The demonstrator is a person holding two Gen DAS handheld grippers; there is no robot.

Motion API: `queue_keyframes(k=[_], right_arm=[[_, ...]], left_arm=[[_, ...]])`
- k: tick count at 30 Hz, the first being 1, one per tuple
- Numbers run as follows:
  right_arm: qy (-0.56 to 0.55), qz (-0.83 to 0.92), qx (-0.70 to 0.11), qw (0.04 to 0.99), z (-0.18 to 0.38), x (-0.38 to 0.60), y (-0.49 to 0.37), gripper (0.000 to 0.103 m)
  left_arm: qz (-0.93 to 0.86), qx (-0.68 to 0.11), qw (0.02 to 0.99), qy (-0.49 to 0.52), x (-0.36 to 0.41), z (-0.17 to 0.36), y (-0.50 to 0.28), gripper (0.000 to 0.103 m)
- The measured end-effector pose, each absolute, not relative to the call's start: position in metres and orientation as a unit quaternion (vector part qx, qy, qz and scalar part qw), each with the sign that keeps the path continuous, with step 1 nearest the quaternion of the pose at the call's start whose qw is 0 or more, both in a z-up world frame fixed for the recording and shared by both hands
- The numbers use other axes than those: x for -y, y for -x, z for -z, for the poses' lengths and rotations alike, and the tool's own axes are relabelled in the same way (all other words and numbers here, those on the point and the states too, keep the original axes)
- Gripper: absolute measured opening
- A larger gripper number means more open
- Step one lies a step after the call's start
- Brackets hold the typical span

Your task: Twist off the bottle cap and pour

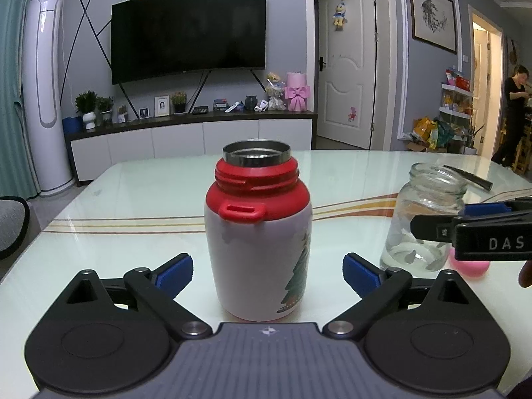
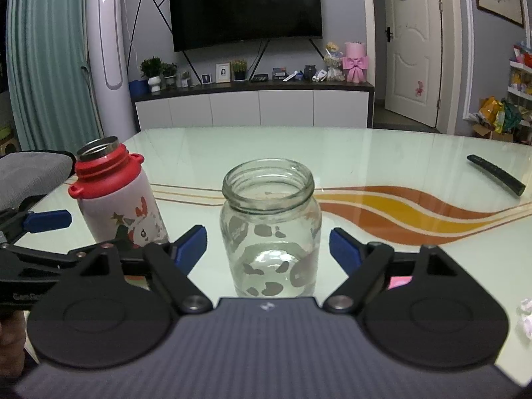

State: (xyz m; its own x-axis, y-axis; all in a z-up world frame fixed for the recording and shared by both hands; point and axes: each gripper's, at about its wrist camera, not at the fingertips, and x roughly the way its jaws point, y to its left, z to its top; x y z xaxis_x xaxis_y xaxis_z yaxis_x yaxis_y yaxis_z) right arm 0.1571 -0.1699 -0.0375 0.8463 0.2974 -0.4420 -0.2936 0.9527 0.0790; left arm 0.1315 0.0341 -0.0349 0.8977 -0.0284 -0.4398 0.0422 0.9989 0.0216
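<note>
Right gripper point(image 1: 432, 226) cut off by frame edge; pink object point(image 1: 470, 267) behind it mostly hidden. Jar point(image 2: 271, 229) base concealed by gripper body.

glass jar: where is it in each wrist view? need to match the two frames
Left wrist: glass jar at the right edge, partly behind the right tongs, right of the red-necked bottle.
Right wrist: glass jar at centre, between the open right tongs.
Shared landmark: the black TV on the far wall.

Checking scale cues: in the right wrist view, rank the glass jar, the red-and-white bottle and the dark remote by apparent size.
1. glass jar, nearest the camera, which inflates it
2. red-and-white bottle
3. dark remote, farthest away
</note>
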Motion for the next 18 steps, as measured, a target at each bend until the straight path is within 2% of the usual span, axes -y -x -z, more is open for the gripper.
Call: queue_keyframes(k=[18], right_arm=[[-0.009,-0.156,-0.205,0.966,0.032,0.170,-0.111,0.088]], left_arm=[[0.007,-0.217,0.976,-0.030,-0.023,0.029,-0.097,0.103]])
